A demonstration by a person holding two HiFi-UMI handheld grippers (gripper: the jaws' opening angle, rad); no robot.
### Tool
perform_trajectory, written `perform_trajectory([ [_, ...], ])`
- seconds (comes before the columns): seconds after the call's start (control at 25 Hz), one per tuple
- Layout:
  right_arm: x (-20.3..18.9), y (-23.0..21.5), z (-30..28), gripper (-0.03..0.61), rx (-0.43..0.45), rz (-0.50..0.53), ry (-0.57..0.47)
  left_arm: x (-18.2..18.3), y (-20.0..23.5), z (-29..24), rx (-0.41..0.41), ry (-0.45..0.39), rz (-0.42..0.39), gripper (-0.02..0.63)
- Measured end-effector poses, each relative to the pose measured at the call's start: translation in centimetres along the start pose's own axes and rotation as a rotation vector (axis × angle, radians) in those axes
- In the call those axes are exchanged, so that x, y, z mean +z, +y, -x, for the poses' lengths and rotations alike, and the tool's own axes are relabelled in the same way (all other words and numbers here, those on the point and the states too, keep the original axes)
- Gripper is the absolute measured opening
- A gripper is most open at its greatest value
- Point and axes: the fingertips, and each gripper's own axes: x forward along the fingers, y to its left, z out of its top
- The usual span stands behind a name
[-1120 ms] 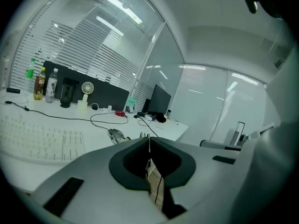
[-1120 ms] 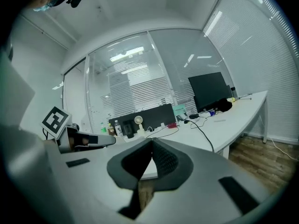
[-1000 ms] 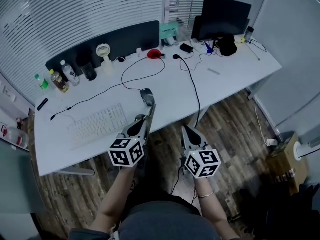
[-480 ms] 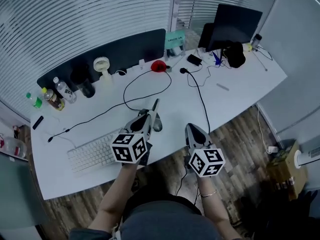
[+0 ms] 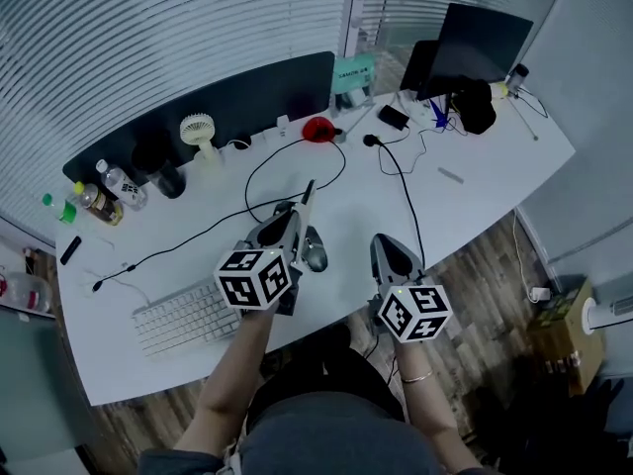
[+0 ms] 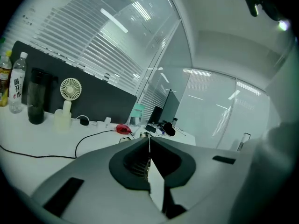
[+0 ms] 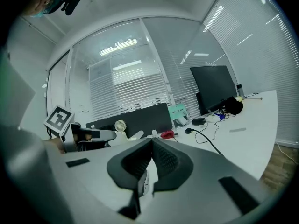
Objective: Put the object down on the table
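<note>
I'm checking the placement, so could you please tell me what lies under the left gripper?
A mouse lies on the white table, showing just beside the left gripper, whose jaws are together. The table directly beneath the gripper's body is covered.

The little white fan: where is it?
In the head view, the fan stands on the desk's far left, against the dark divider, beside a black flask.

Head view looks down; gripper views apparently skim the same desk [image 5: 495, 156].
</note>
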Motion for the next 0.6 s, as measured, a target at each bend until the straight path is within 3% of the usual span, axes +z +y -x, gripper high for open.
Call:
perform_trajectory([
  [0.32, 0.7, -0.7, -3.7, 0.000, 0.080, 0.004, 0.020, 0.7, 1.6, -2.3, 0.051, -0.010, 0.032, 0.026],
  [0.6, 1.4, -2.3, -7.8, 0.000, 0.187, 0.021, 0.072, 1.7, 3.4, -4.9, 0.151, -0.037, 0.083, 0.026],
])
